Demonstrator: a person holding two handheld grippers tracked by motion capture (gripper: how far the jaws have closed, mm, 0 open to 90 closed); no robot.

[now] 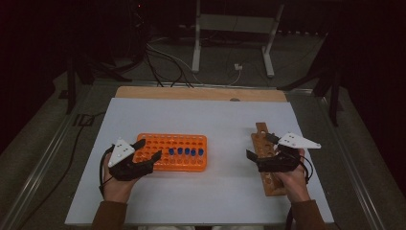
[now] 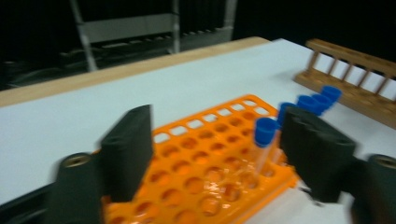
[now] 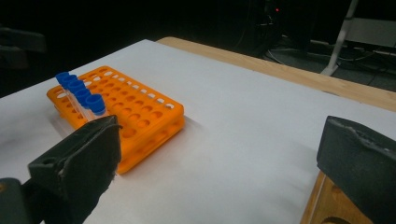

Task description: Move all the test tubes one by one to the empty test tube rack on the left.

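High view: two hand-held grippers are working over a white table.
Left gripper: it is hovering at the left end of the orange rack, claw released, nothing between the jaws.
Left gripper view: the jaws are standing wide apart over the rack's empty holes; the nearest blue-capped tube is standing upright just inside the right jaw, not pinched.
Blue-capped tubes: five are standing in a row in the rack's right half.
Right gripper: it is resting over the wooden rack, claw released, holding nothing.
Right gripper view: wide-open jaws are framing the orange rack, well apart from it.
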